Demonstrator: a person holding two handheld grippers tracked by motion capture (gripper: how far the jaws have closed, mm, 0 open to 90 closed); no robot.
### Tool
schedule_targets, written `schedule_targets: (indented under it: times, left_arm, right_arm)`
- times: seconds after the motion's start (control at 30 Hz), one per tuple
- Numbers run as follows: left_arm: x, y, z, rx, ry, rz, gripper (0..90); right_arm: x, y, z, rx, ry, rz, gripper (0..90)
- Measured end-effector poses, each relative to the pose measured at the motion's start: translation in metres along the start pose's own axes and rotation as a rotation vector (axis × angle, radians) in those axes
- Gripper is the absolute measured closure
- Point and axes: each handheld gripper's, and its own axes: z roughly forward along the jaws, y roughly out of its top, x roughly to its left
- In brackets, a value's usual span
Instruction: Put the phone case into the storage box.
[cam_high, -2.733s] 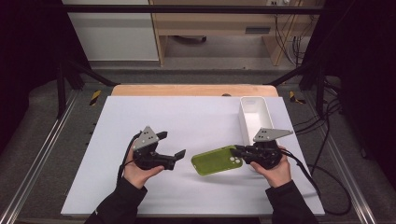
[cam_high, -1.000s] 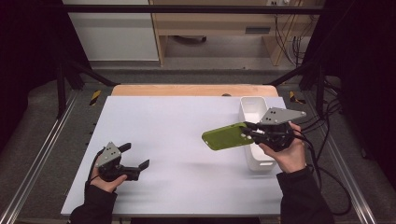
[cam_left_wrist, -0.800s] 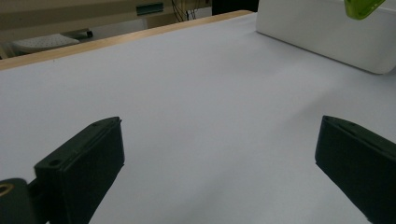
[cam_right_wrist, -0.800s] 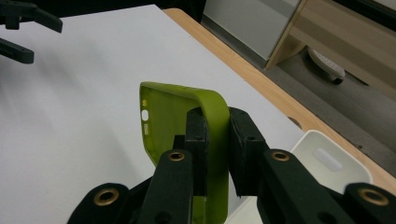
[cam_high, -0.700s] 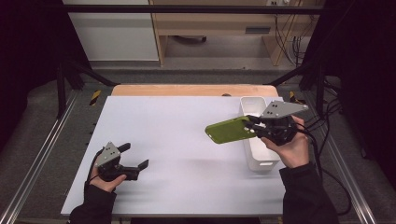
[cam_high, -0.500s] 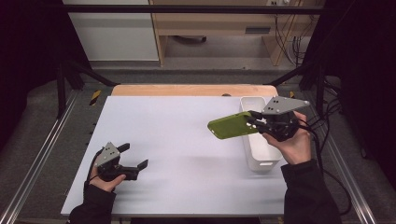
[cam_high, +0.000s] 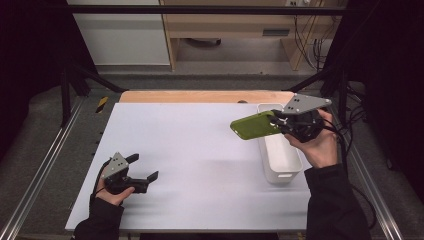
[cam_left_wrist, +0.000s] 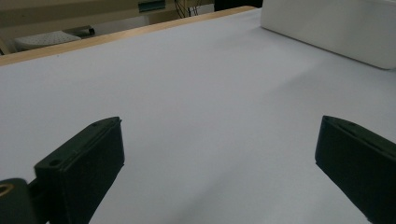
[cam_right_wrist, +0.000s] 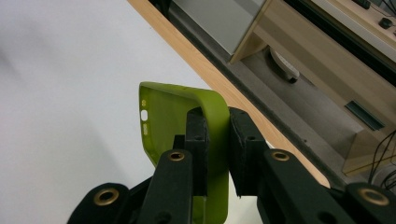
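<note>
A green phone case hangs in the air at the right, just left of the white bin. My right gripper is shut on its edge. In the right gripper view the case stands edge-up, pinched between the two black jaws, hollow side facing left. My left gripper rests low at the table's front left, open, nothing between its fingers. The far side of the case is hidden.
The white table has a wooden strip along its far edge. The long white bin stands at the right side, seen also as a white wall in the left gripper view. Metal rails run beside the table.
My right gripper has lifted the green case off the table and carried it right and back, beside the bin. My left gripper drew back to the front left and stays still.
</note>
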Motion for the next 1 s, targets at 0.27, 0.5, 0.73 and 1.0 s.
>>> schedule_targets:
  times: [0.27, 0.5, 0.73, 1.0]
  left_arm:
    - [0.000, 0.000, 0.000, 0.001, 0.002, 0.001, 1.1]
    - [0.000, 0.000, 0.000, 0.000, -0.001, 0.003, 1.1]
    - [0.000, -0.001, 0.000, 0.002, -0.001, 0.005, 1.1]
    - [0.000, -0.001, 0.001, 0.001, -0.001, 0.007, 1.1]
  right_arm:
    - [-0.007, 0.006, -0.001, 0.026, -0.043, -0.039, 79.4]
    - [-0.014, 0.010, -0.002, 0.048, -0.079, -0.055, 79.4]
    - [-0.020, 0.012, -0.003, 0.064, -0.119, -0.073, 79.4]
    - [-0.027, 0.015, -0.003, 0.084, -0.155, -0.096, 79.4]
